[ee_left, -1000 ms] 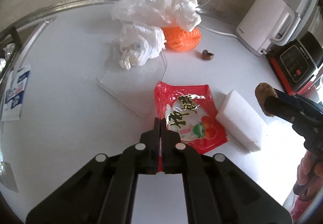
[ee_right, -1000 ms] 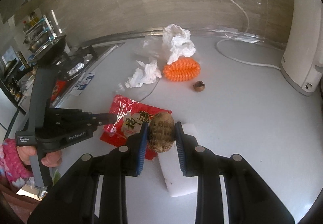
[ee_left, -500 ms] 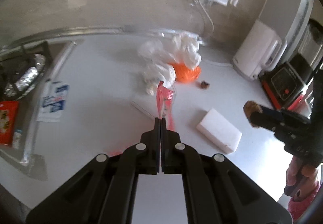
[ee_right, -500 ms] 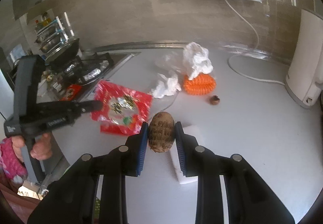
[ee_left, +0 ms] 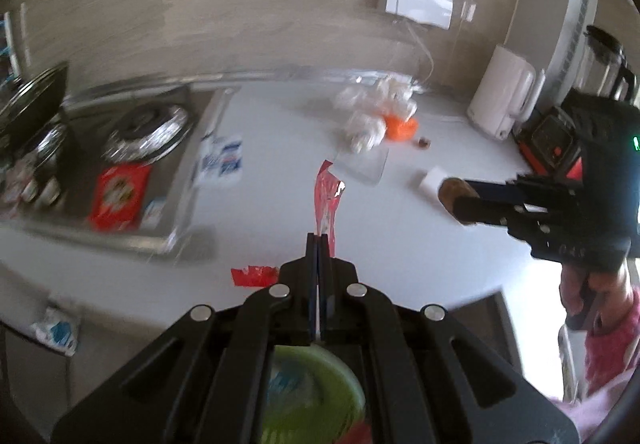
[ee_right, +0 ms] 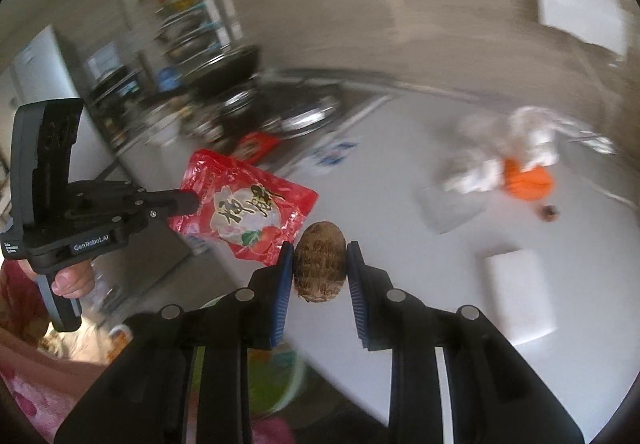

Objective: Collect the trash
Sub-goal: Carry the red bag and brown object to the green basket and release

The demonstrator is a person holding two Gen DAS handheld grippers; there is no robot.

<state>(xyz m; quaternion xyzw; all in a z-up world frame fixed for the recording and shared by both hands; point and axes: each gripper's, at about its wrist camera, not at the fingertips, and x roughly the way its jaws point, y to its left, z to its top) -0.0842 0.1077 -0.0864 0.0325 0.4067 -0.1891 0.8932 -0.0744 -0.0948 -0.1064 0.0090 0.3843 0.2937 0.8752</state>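
My left gripper (ee_left: 318,240) is shut on a red snack wrapper (ee_left: 326,196), which hangs edge-on above the white counter (ee_left: 280,180). The right wrist view shows the same wrapper (ee_right: 244,212) flat-on, pinched at its corner by the left gripper (ee_right: 192,202). Blue pads of my right gripper (ee_right: 320,246) are shut on a brown rough shell (ee_right: 320,264). From the left wrist view this gripper (ee_left: 460,200) is at the right with the shell (ee_left: 450,190) at its tip. A green bin (ee_left: 316,392) lies below both grippers, off the counter's front edge.
On the counter lie crumpled white tissues (ee_left: 372,108), an orange fruit net (ee_left: 398,126), a small nutshell (ee_left: 423,142), a white foam block (ee_right: 520,296), a clear lid (ee_left: 366,164), a blue-white packet (ee_left: 222,160) and a red scrap (ee_left: 254,276). A stove (ee_left: 144,128) is left, a kettle (ee_left: 502,96) right.
Both grippers have risen and pulled back past the counter's front edge. The red wrapper has come off the counter in the left gripper. The green bin has come into view below.
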